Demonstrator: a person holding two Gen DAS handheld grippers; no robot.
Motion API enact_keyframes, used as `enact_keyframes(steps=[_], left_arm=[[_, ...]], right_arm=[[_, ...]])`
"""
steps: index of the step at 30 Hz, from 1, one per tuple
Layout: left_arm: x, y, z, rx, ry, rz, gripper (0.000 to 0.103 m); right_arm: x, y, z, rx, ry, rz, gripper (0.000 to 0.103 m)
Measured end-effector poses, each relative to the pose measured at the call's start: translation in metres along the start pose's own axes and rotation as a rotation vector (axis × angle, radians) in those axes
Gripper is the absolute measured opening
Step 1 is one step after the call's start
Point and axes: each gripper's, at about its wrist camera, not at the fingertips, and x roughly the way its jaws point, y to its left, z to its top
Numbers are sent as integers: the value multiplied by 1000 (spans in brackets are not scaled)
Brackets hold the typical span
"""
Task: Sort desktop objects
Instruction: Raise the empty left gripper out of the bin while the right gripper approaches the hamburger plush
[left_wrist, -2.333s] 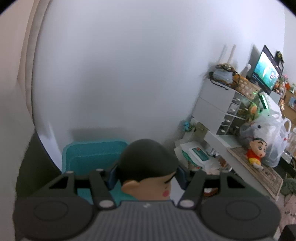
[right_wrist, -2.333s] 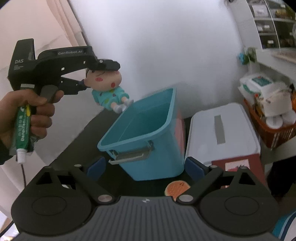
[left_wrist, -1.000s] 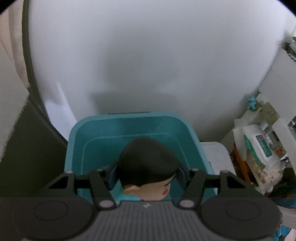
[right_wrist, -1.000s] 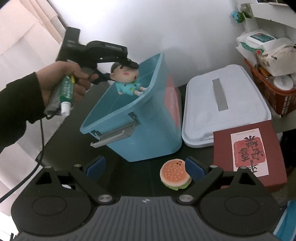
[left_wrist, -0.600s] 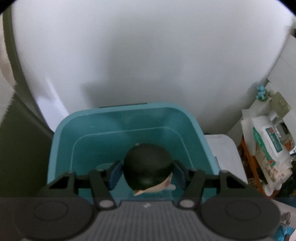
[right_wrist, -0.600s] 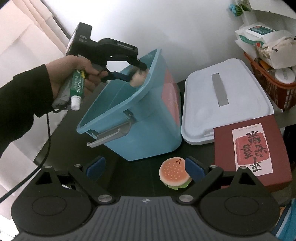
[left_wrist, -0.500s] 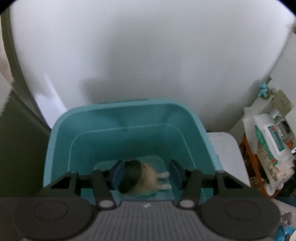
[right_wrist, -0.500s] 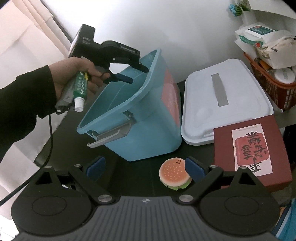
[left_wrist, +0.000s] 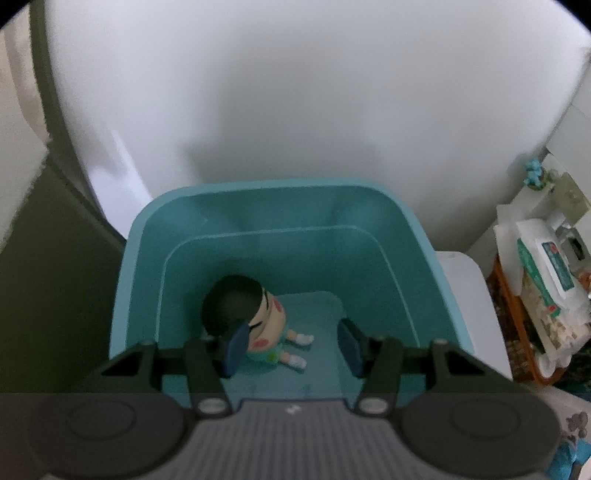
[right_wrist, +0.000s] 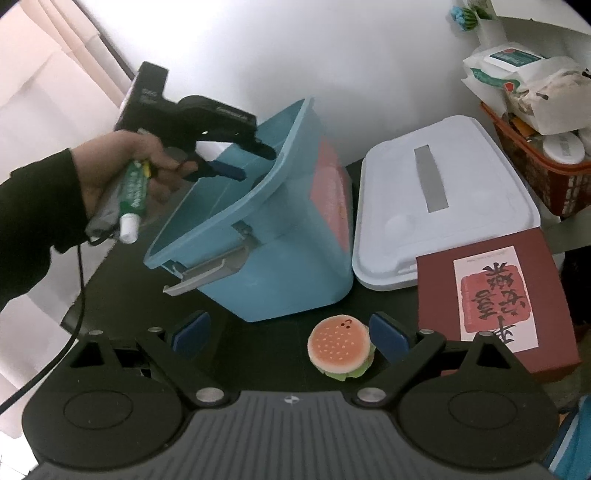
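wipes pack (left_wrist: 546, 258), orange basket (right_wrist: 532, 155)

The bin (right_wrist: 295, 266) is smooth teal plastic with a dull sheen — its handle (right_wrist: 207, 275) grey plastic; the burger toy (right_wrist: 340, 349) looks matt, rubbery; the surface (right_wrist: 125, 295) matt black.

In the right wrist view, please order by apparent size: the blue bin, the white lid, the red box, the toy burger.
1. blue bin
2. white lid
3. red box, nearer the camera, so its rank is unsure
4. toy burger
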Motion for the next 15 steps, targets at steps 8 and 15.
enact_keyframes(steps=[8, 15], left_arm=[[-26, -12, -12, 31, -62, -35, 58], [-62, -14, -31, 20, -131, -65, 58]], right_arm=[[1, 7, -5, -32, 2, -30, 96], [5, 25, -17, -117, -23, -73, 96]])
